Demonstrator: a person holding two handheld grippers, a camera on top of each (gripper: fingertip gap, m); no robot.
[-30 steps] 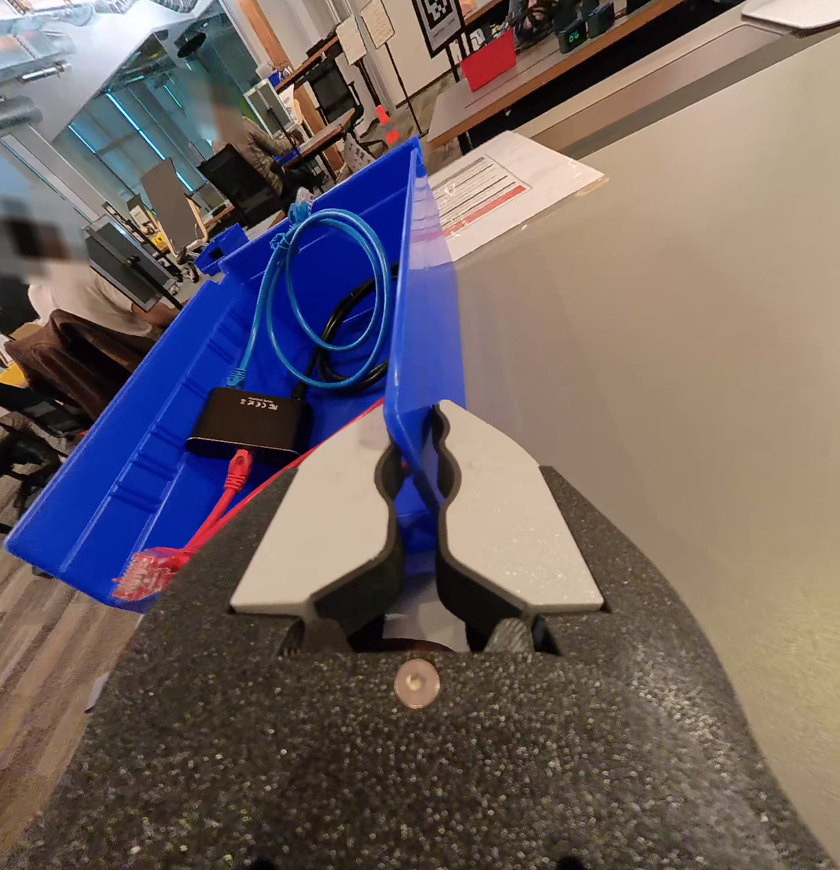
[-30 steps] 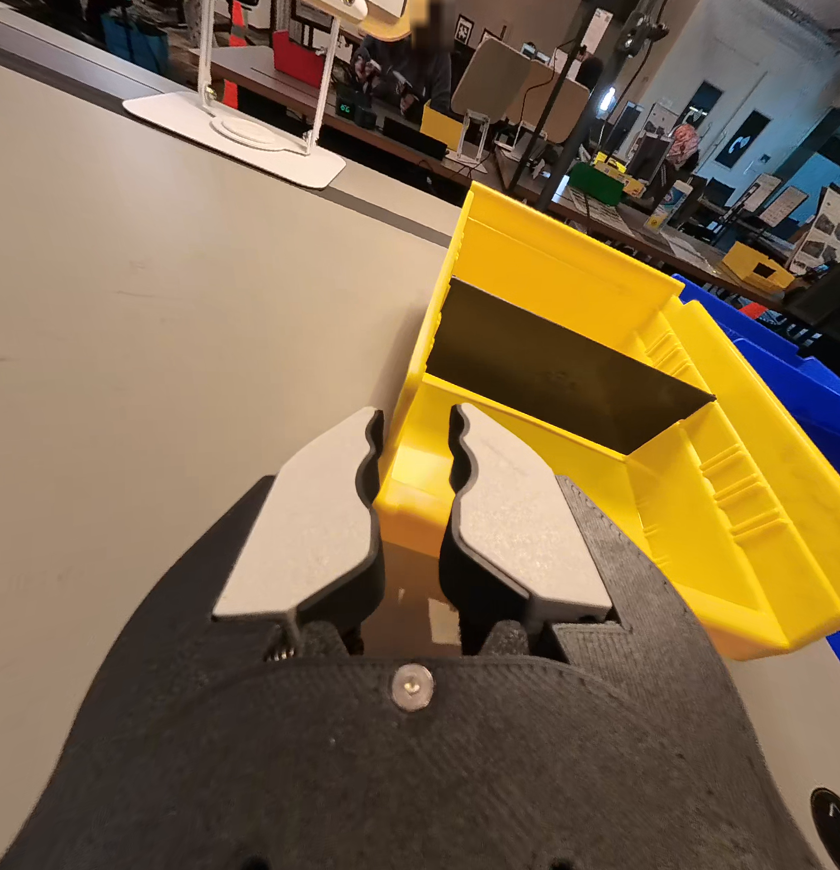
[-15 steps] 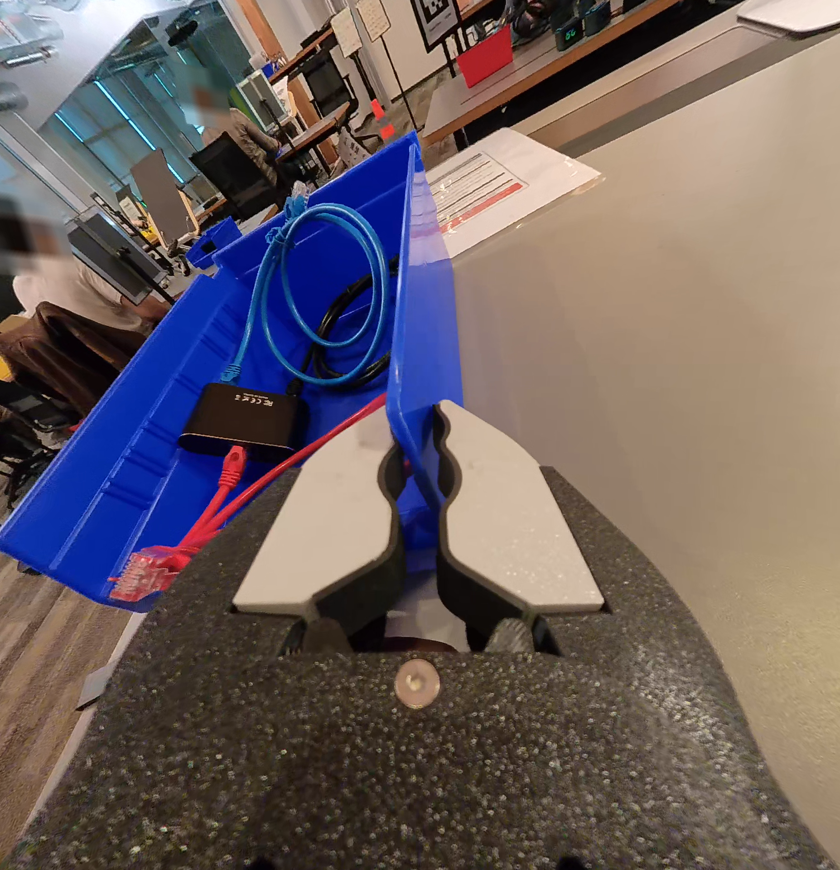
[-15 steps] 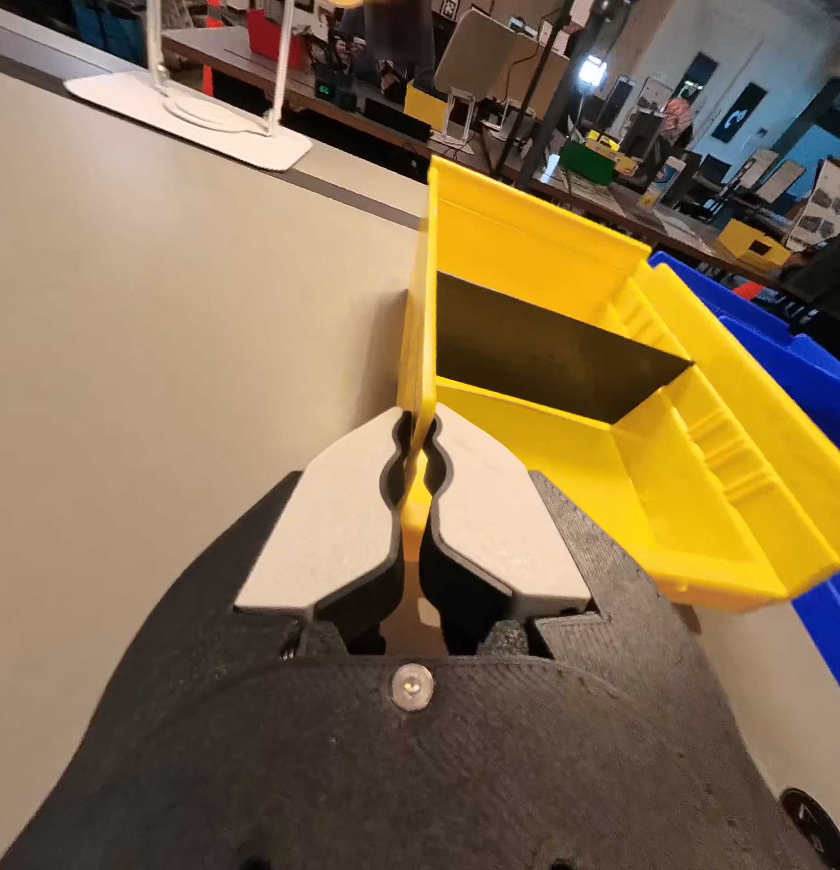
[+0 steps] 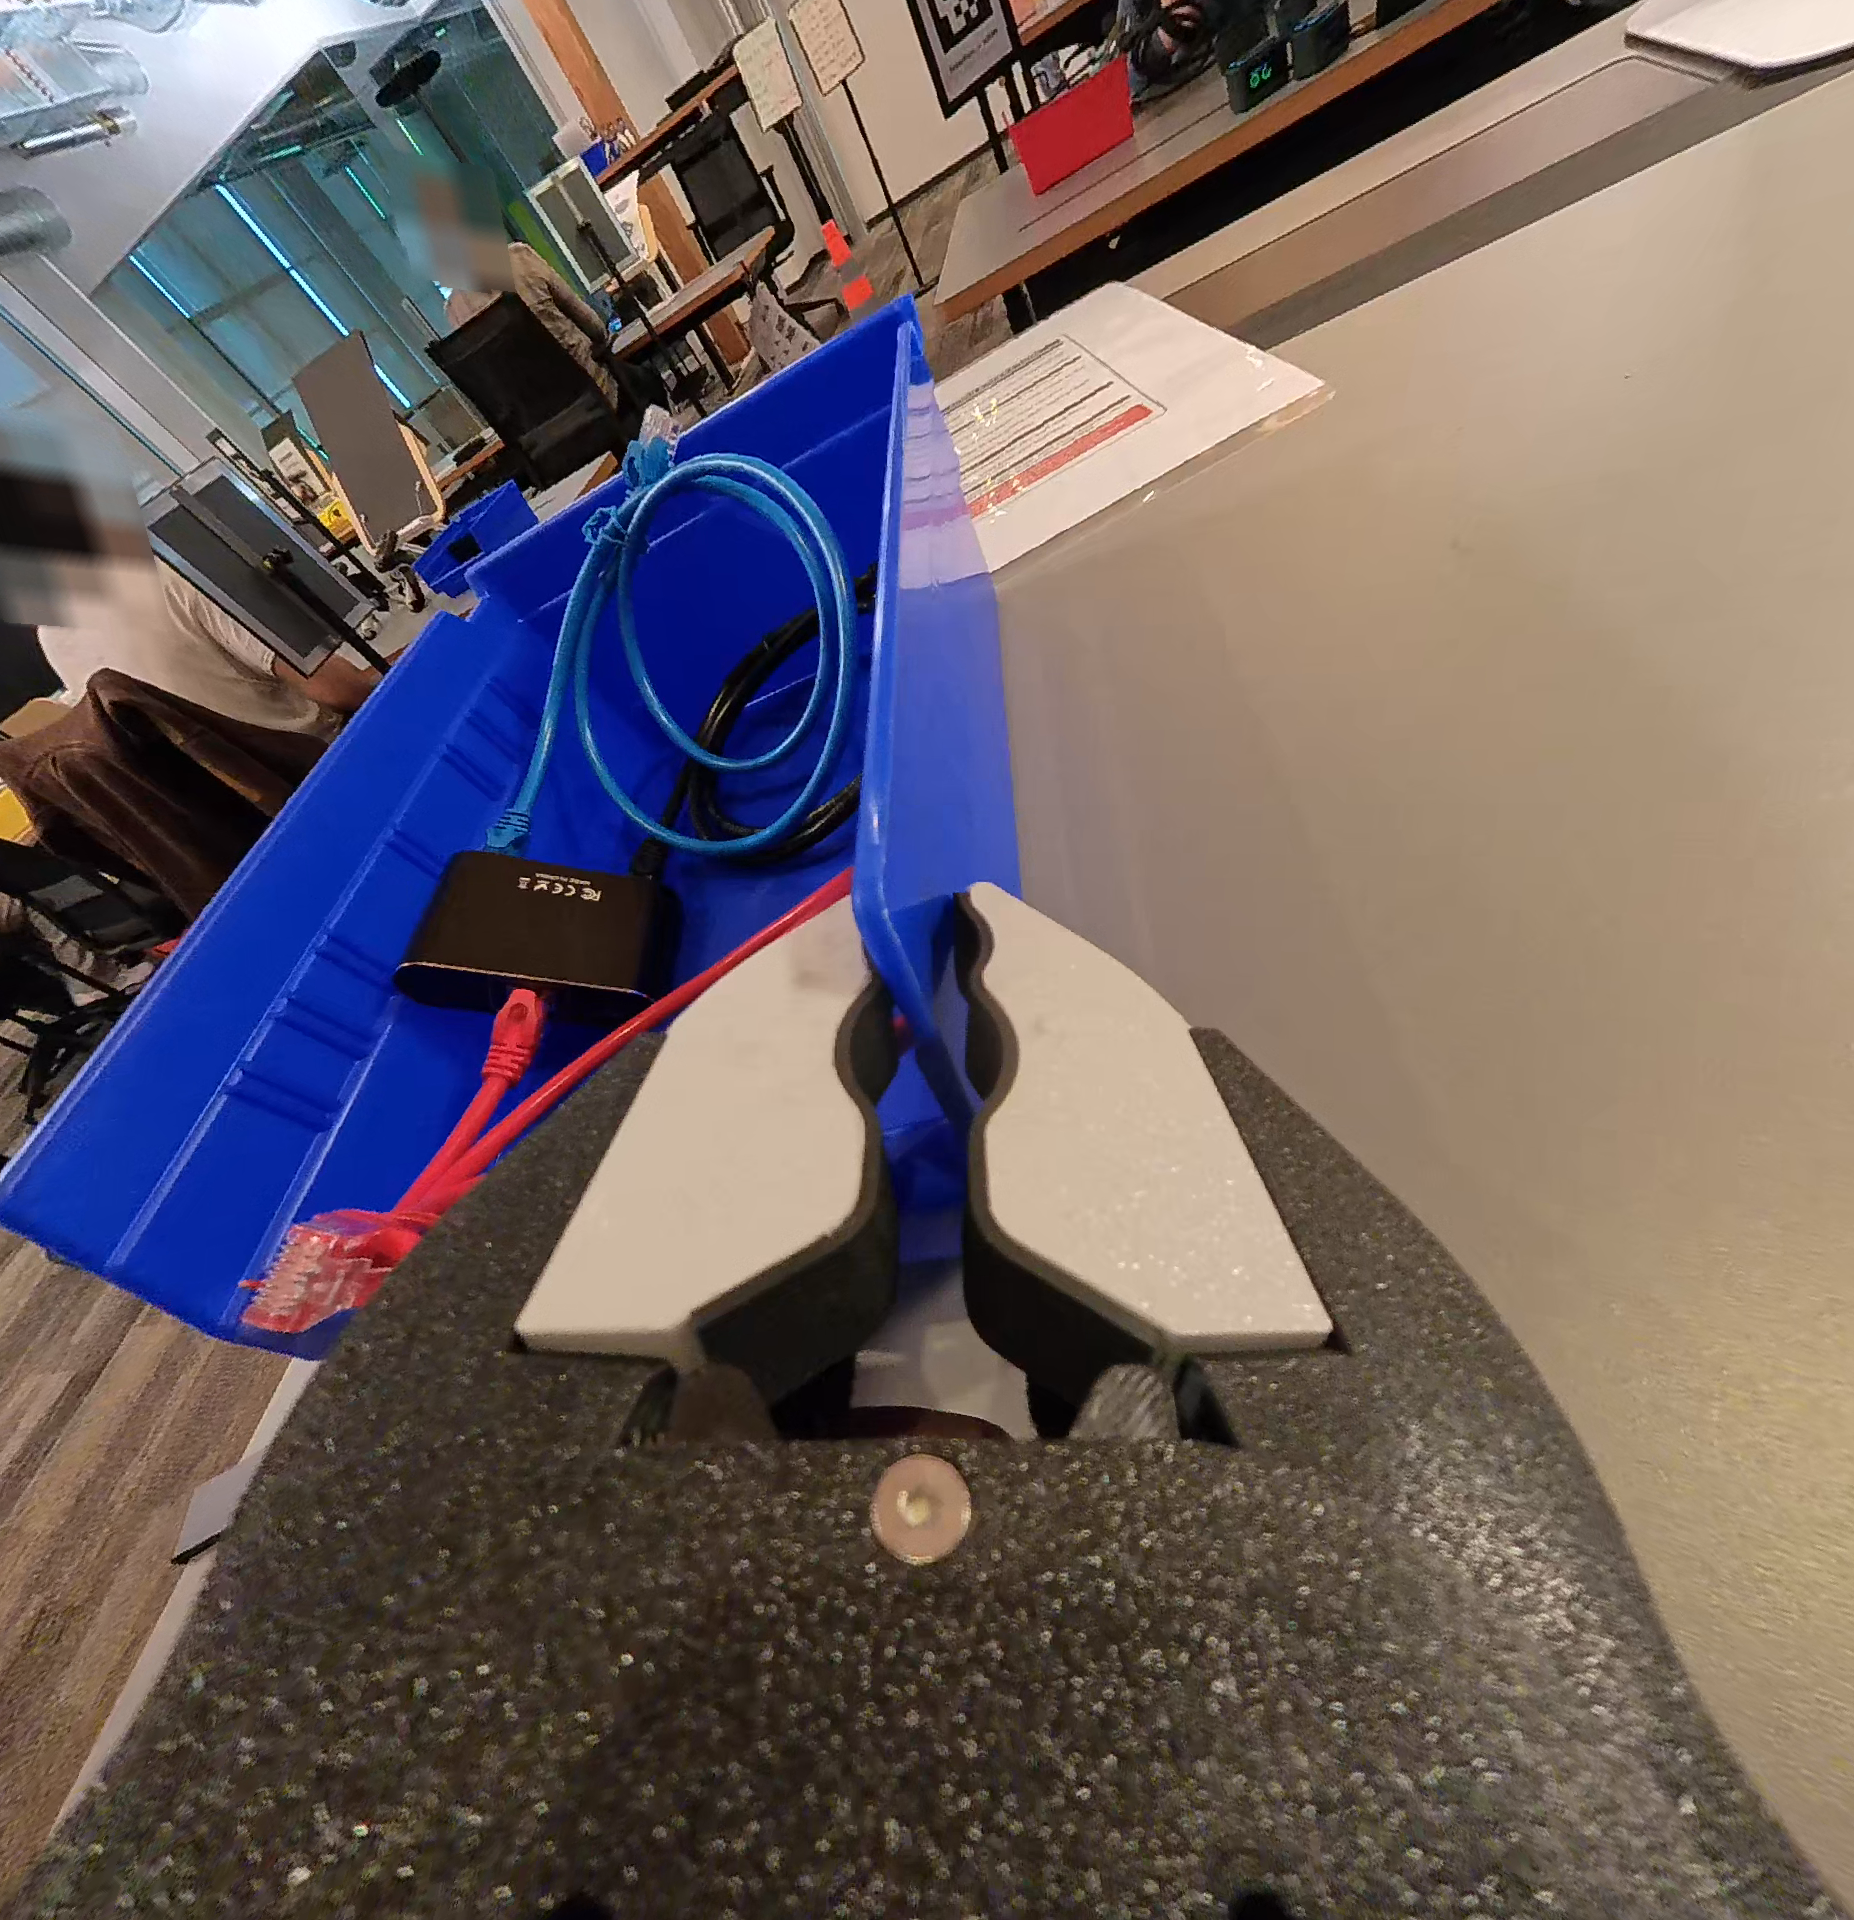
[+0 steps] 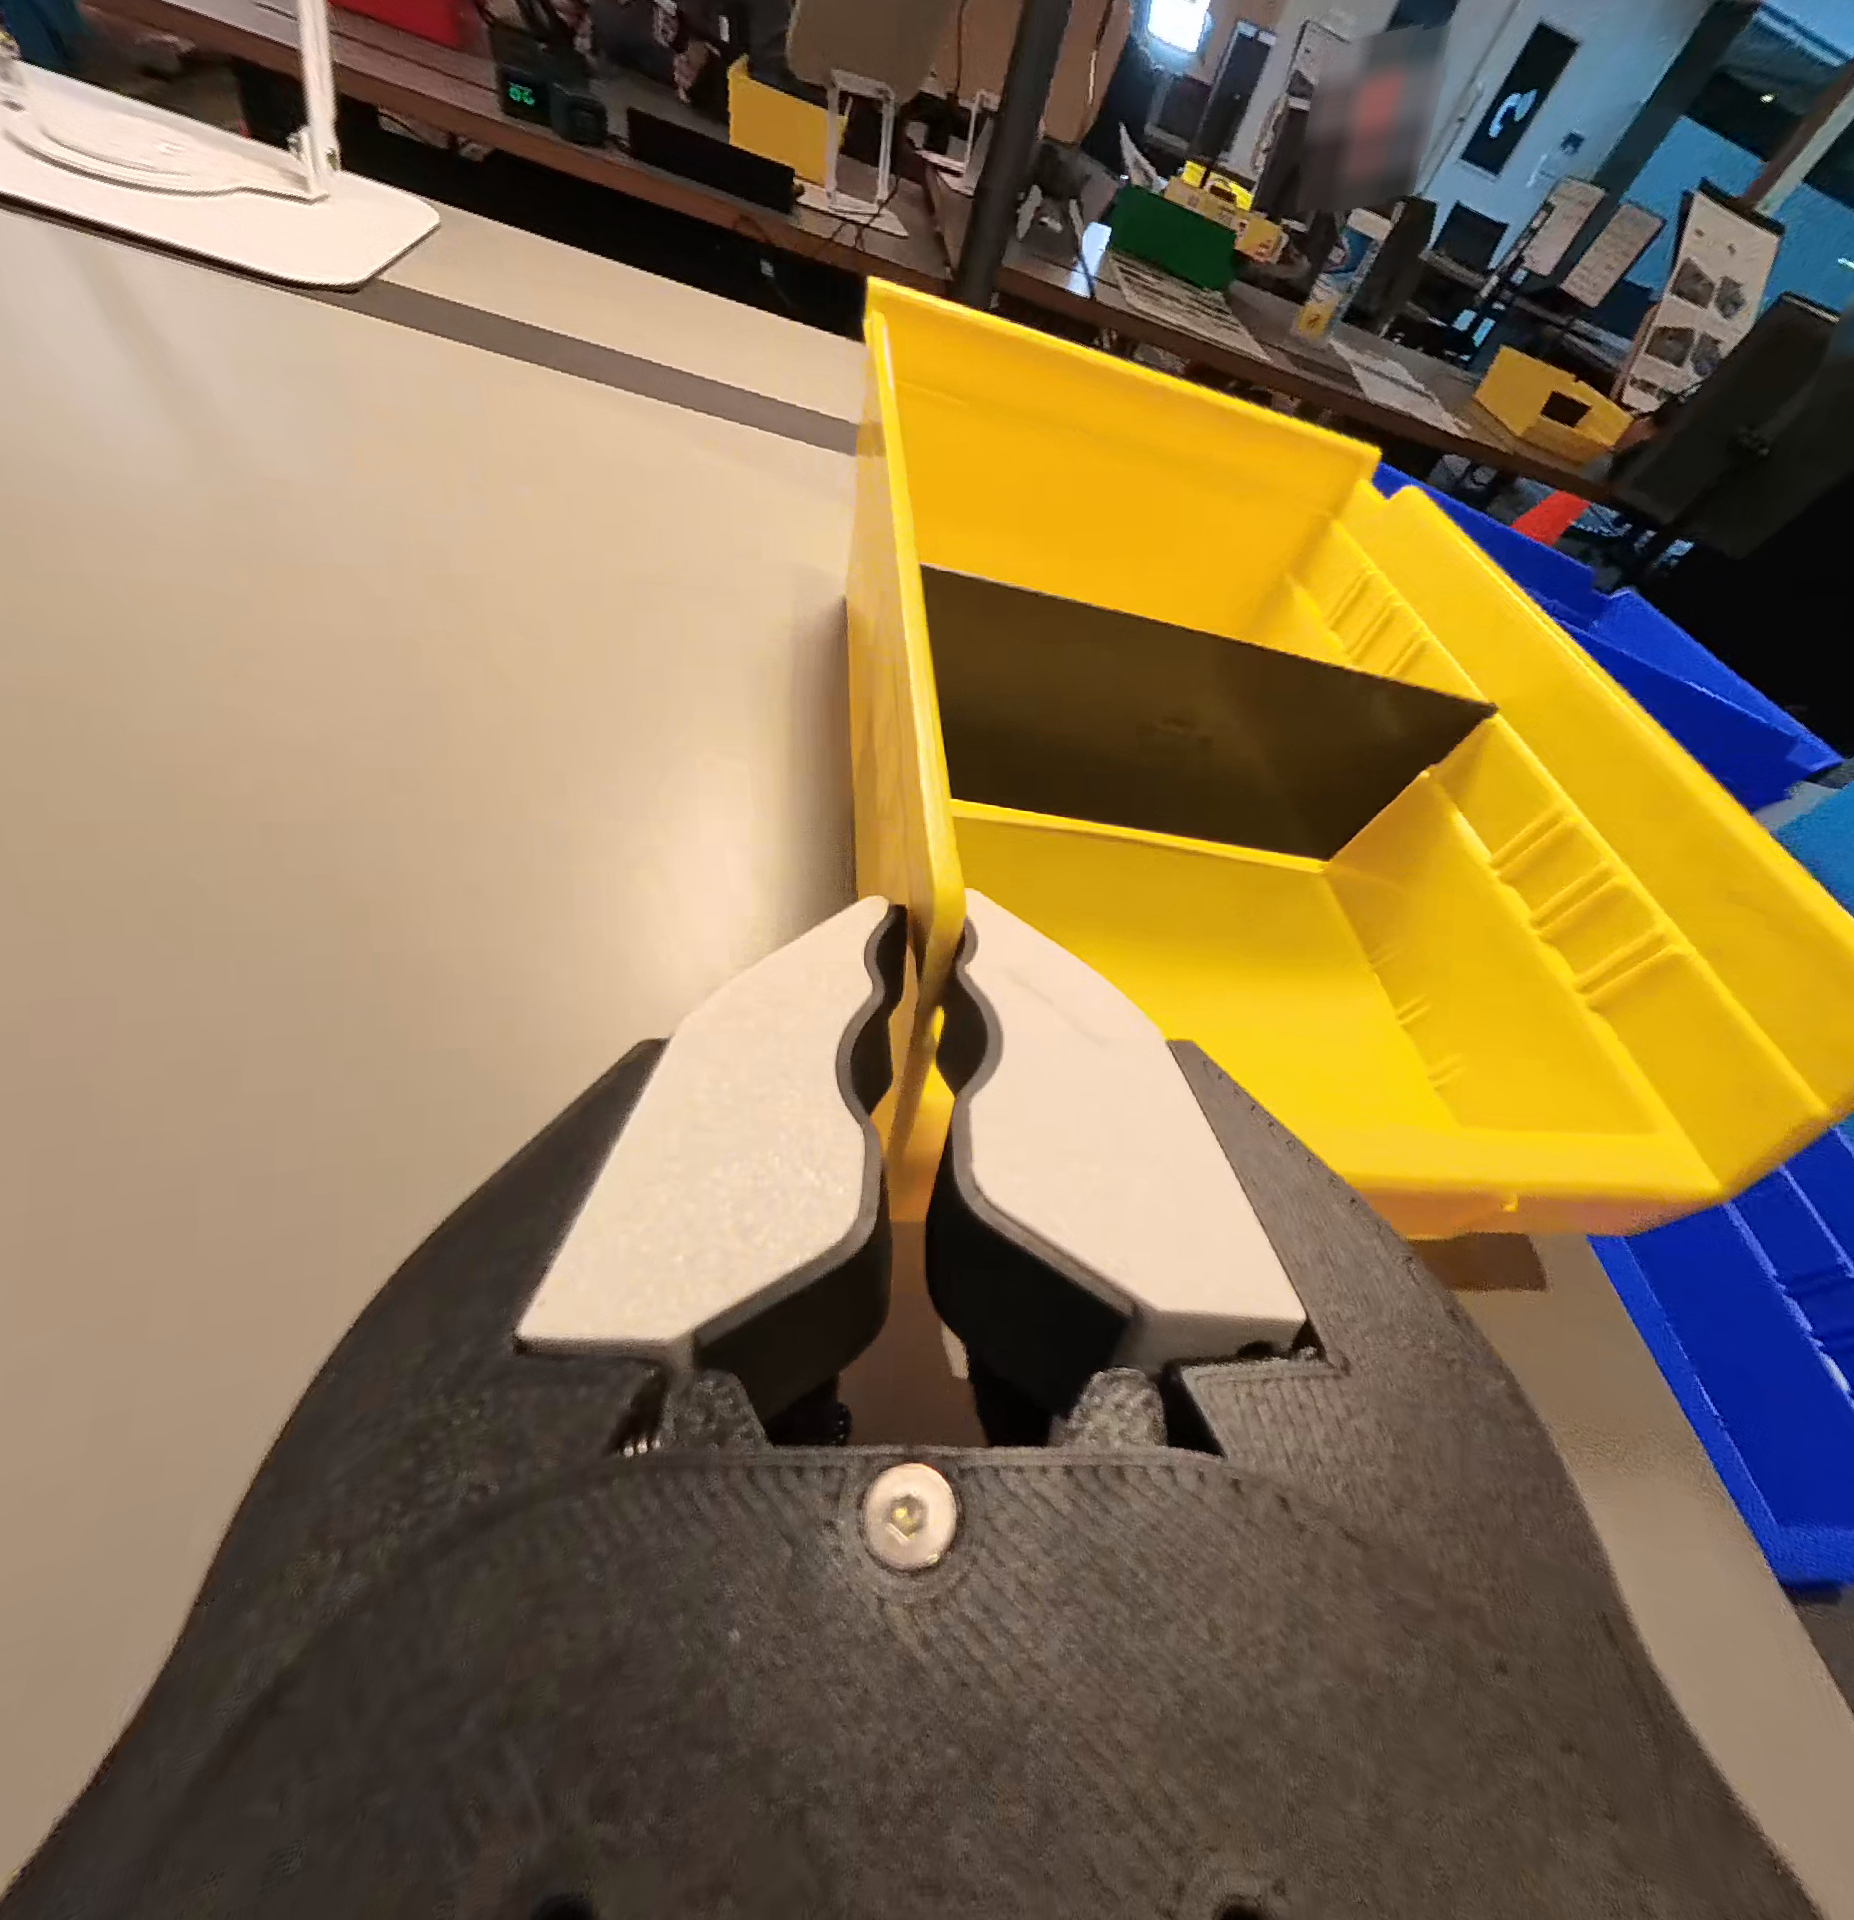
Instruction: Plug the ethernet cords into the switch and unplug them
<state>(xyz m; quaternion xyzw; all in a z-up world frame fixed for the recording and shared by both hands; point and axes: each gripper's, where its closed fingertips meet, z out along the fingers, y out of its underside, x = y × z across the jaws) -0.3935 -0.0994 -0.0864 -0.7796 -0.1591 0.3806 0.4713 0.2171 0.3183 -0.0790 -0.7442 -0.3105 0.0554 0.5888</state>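
In the left wrist view, a blue bin [image 5: 310,966] holds a black switch [image 5: 544,930], a coiled blue ethernet cord [image 5: 731,613], a black cable [image 5: 767,727] and a red ethernet cord [image 5: 487,1101]. One red plug sits in the switch and the other red plug [image 5: 305,1273] hangs over the bin's near rim. My left gripper [image 5: 921,940] is shut on the bin's right wall. In the right wrist view, my right gripper [image 6: 928,940] is shut on the left wall of an empty yellow bin [image 6: 1214,987] with a black divider [image 6: 1162,717].
A laminated sheet [image 5: 1089,426] lies on the beige table [image 5: 1474,727] beyond the blue bin. A white stand base [image 6: 206,197] sits at the far left in the right wrist view. More blue bins [image 6: 1785,1351] lie right of the yellow bin. Other tables and seated people fill the background. Some 75 cm of space lies between my two pairs of fingers.
My right gripper has closed on the yellow bin's left wall and the bin has shifted and tilted. My left gripper keeps its grip on the blue bin, which has moved slightly.
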